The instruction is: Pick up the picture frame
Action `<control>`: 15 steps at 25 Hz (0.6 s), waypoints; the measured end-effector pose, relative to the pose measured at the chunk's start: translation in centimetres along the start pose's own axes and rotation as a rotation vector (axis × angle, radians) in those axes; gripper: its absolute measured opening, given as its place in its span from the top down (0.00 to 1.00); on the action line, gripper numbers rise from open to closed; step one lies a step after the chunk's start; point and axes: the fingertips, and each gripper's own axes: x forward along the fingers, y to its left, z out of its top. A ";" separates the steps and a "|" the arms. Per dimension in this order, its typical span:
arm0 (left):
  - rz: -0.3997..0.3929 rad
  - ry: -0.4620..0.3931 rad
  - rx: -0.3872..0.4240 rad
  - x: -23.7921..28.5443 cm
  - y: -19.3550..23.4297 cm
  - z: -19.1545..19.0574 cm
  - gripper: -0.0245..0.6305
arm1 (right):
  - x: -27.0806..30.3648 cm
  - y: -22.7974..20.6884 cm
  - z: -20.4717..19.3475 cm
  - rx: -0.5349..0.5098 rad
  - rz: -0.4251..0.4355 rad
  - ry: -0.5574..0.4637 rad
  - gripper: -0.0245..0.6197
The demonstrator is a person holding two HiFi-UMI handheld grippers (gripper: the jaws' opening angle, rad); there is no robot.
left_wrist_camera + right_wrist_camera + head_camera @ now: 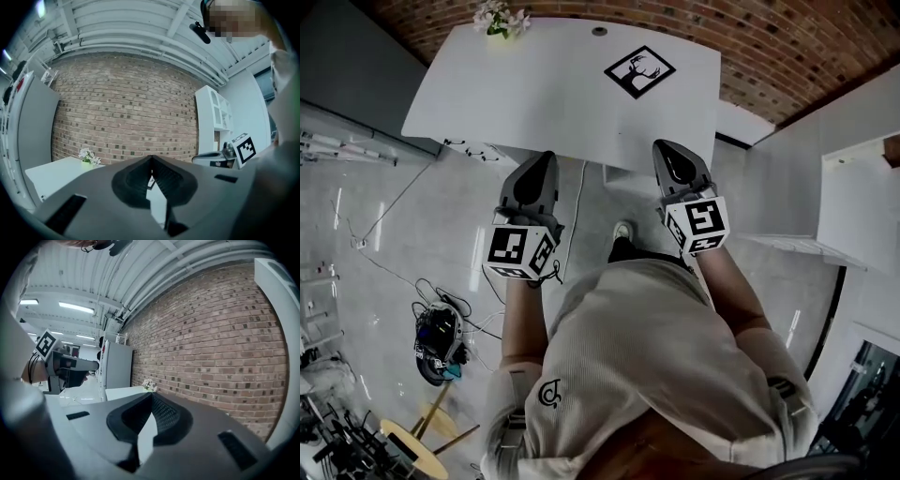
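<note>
- The picture frame lies flat on the white table, in the far right part of the top. It has a black border and a white inside with a dark deer figure, and one corner is turned towards me.
- The frame lies free, well apart from both of my tongs.
- A small pot of pale flowers stands at the far left edge of the same table, well apart from the frame.
- My right tongs is the one nearer to the frame. In the head view its tips appear at the near edge of the table, on the frame's side. Its jaws are clenched together with nothing between them. In the right gripper view the ribbed pads meet at the tip, and only the table top shows through the gap below.
- My left tongs is held beside it, near the middle of the table's near edge. Its jaws are also pressed together and hold nothing.
- Each tongs carries a cube with square markers close to my hand, and both point level towards the table.
- A brick wall stands behind the table.
- A white shelf unit stands at the right.
- On the glossy floor at the left lie thin cables.
</note>
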 end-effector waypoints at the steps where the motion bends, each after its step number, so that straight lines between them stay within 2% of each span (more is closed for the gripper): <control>1: 0.003 -0.001 -0.002 1.6 0.5 0.2 0.94 | 1.3 -1.2 0.2 -0.001 0.000 0.001 0.95; 4: 0.002 0.001 0.001 5.7 1.6 0.4 0.94 | 4.7 -4.4 0.1 0.001 -0.004 0.020 0.95; 8: -0.009 0.026 -0.016 9.6 2.7 -0.2 0.94 | 7.9 -7.7 -1.7 0.055 -0.039 0.081 0.95; 15: -0.091 0.061 0.001 15.5 4.8 -0.9 0.94 | 12.0 -11.0 -5.2 0.086 -0.109 0.210 0.95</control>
